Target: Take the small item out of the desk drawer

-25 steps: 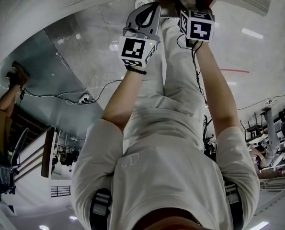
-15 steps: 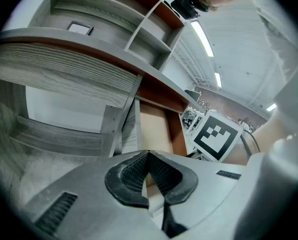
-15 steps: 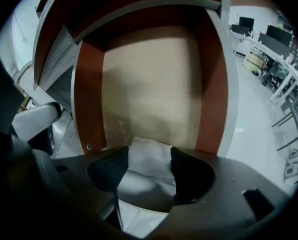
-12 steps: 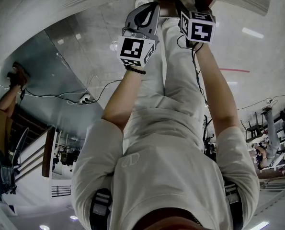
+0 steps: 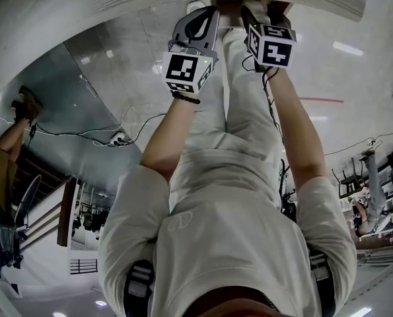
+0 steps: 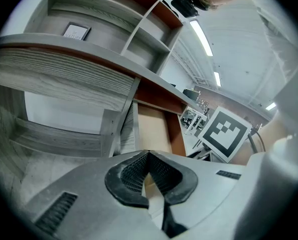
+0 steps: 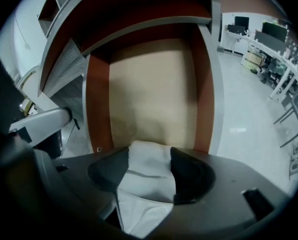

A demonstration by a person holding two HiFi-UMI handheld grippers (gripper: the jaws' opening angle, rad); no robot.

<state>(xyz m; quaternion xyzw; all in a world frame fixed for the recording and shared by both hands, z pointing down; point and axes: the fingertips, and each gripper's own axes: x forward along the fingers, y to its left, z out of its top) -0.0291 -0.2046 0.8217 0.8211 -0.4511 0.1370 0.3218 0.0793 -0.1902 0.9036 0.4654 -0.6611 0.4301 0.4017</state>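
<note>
Just closing, right gripper (image 7: 150,155) on packet (image 7: 147,176), card (image 6: 76,31) illegible

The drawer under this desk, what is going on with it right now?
A person works at the open drawer with a handheld gripper in each hand. The right gripper points down over the drawer; its jaws have just been closing and clamp a small white item between the pads. The left gripper is beside it, jaws shut and empty. The item is gripped but not yet carried away from the drawer.

no legible text, only patterned squares on marker cubes (image 5: 188,71), shelf card (image 6: 76,31) unreadable
</note>
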